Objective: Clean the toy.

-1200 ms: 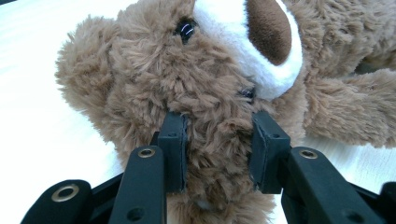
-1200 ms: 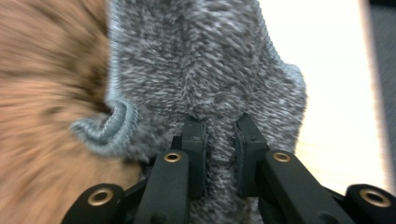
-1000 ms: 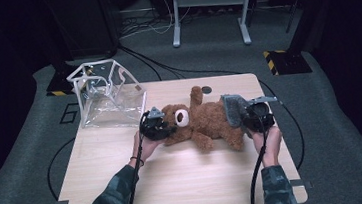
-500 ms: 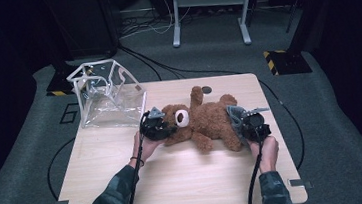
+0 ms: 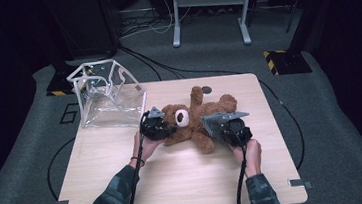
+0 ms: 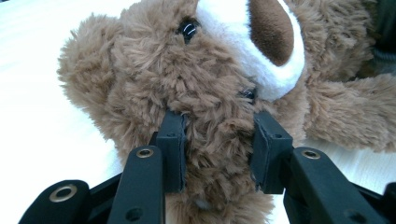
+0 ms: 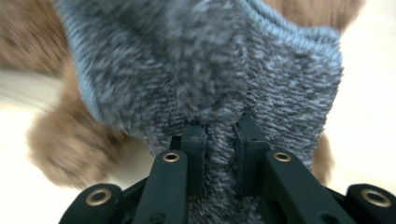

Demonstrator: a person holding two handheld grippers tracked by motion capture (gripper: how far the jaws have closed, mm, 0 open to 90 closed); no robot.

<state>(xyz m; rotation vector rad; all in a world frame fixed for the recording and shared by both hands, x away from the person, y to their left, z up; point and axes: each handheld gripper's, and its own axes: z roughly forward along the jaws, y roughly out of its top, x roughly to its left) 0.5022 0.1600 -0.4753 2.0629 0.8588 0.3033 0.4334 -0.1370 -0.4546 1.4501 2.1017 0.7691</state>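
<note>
Bear (image 5: 191, 123) lies mid-desk, left gripper (image 5: 157, 126) clamped on its head to steady it while right gripper (image 5: 227, 126), pinched on grey knit (image 7: 210, 70), dresses it.

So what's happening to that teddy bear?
A person is working on the teddy bear lying on the table. The left gripper squeezes the bear's head. The right gripper pinches a grey knitted cloth, holding it against the bear's body. A clear plastic bag sits nearby.

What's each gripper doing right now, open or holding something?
Left gripper: shut on the brown plush teddy bear, at its head.
Right gripper: shut on the grey knitted garment.
</note>
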